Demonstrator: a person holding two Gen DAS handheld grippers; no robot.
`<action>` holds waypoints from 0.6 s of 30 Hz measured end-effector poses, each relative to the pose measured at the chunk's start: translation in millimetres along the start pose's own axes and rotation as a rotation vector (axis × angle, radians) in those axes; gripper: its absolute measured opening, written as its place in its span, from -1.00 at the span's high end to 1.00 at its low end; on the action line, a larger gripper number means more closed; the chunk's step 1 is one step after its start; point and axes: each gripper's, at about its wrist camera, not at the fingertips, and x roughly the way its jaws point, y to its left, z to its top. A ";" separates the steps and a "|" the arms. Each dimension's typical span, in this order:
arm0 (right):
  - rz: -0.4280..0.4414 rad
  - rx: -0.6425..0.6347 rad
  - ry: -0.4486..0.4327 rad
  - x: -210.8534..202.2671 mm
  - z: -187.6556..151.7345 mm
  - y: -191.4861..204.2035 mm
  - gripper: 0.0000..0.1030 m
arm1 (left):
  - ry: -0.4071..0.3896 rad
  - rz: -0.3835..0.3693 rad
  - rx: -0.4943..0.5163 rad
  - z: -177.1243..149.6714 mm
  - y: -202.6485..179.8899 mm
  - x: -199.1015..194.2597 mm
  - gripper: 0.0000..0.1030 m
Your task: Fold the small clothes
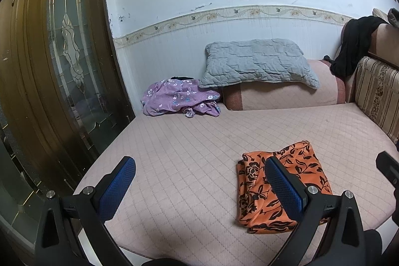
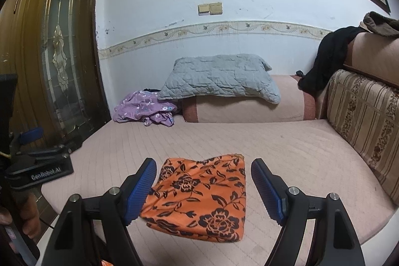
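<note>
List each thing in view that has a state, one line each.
orange floral cloth: folded, lying flat on the mattress
purple floral garment: crumpled, unfolded
left tool: open, empty
right tool: open, empty
grey pillow: resting on the bolster
black garment: draped over the backrest

Free room: bare pink mattress (image 1: pixel 189 141) from near edge to middle | Near edge: orange floral cloth (image 2: pixel 199 198) lies flat | Far left corner: purple garment (image 1: pixel 179 97) heaped | Far edge: grey pillow (image 1: pixel 256 61) on bolster (image 1: pixel 281 96) | Right edge: striped cushion (image 2: pixel 366 111) | Left: wooden door (image 1: pixel 62 54)
</note>
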 end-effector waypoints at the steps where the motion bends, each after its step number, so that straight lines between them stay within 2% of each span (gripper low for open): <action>1: 0.000 -0.004 -0.005 1.0 2.2 1.1 -0.57 | 0.000 0.001 -0.001 0.6 0.2 1.3 -1.00; 18: 0.012 -0.015 0.000 27.1 15.8 6.1 -0.57 | 0.035 0.006 -0.006 8.9 1.2 30.0 -1.00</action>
